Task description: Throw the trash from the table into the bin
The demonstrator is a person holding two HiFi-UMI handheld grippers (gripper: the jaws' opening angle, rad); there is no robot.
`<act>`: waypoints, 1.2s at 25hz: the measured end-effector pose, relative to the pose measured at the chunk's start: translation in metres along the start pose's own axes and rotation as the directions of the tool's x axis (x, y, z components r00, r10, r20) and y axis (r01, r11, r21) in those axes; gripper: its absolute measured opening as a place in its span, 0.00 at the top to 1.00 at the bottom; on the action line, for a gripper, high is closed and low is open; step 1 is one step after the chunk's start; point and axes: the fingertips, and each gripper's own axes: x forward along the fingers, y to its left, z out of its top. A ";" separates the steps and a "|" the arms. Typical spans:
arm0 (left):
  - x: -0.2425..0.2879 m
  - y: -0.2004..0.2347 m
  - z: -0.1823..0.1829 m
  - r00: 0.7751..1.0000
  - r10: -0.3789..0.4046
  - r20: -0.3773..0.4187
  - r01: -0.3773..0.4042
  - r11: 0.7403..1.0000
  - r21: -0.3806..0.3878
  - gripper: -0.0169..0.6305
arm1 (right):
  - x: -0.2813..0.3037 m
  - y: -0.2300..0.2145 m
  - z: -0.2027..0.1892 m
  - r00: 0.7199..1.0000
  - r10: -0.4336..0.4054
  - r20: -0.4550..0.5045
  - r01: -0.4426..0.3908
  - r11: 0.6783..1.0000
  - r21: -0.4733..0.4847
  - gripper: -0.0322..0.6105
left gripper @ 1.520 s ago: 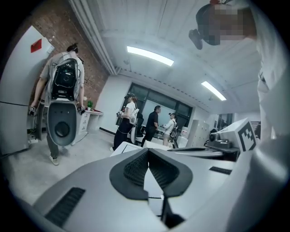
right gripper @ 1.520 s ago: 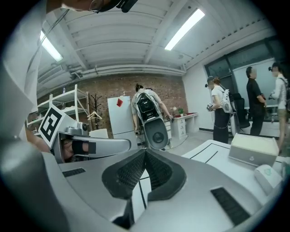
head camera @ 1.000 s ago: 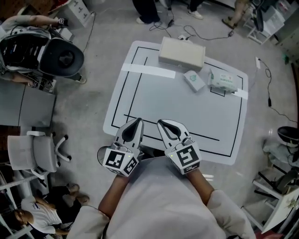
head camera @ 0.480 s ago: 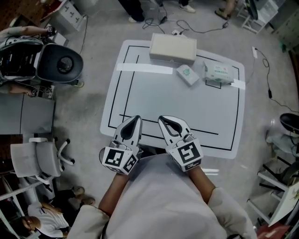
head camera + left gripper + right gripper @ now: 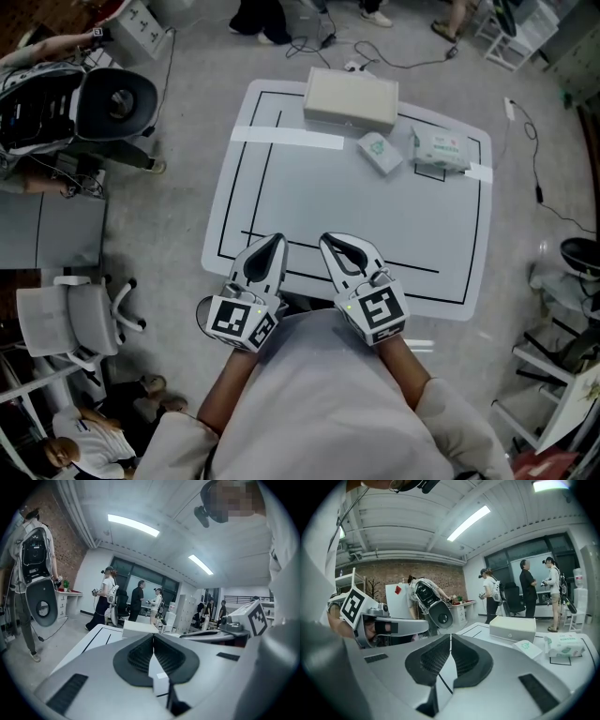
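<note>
A grey concrete floor (image 5: 169,216) surrounds a white bench (image 5: 366,225) that carries black lines and strips of white tape (image 5: 286,139). At the far left a person (image 5: 56,94) stands with dark gear on the back, and nearer, also at the left, is a white chair (image 5: 70,314).

The two forearms of the wearer come from the near side and are held side by side over the near edge of the bench. The left claw (image 5: 276,242) points toward the far side, only a little downward, with its marker cube toward the body. Its jaws are pressed together and nothing is between them. Just beside it, the right claw (image 5: 329,244) has the same pose, and its jaws also meet, with nothing between them.

Well apart from both claws, at the far edge, lies a pale box (image 5: 351,100). To the right of it, near the far right corner, lie the small packet (image 5: 379,152) with green print and the tissue pack (image 5: 441,150), close to each other.
</note>
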 end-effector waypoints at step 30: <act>0.158 -0.078 -0.015 0.786 -0.493 -0.373 0.607 0.731 0.312 0.96 | -0.051 -0.065 -0.049 0.958 -0.286 -0.029 0.285 0.934 0.213 0.91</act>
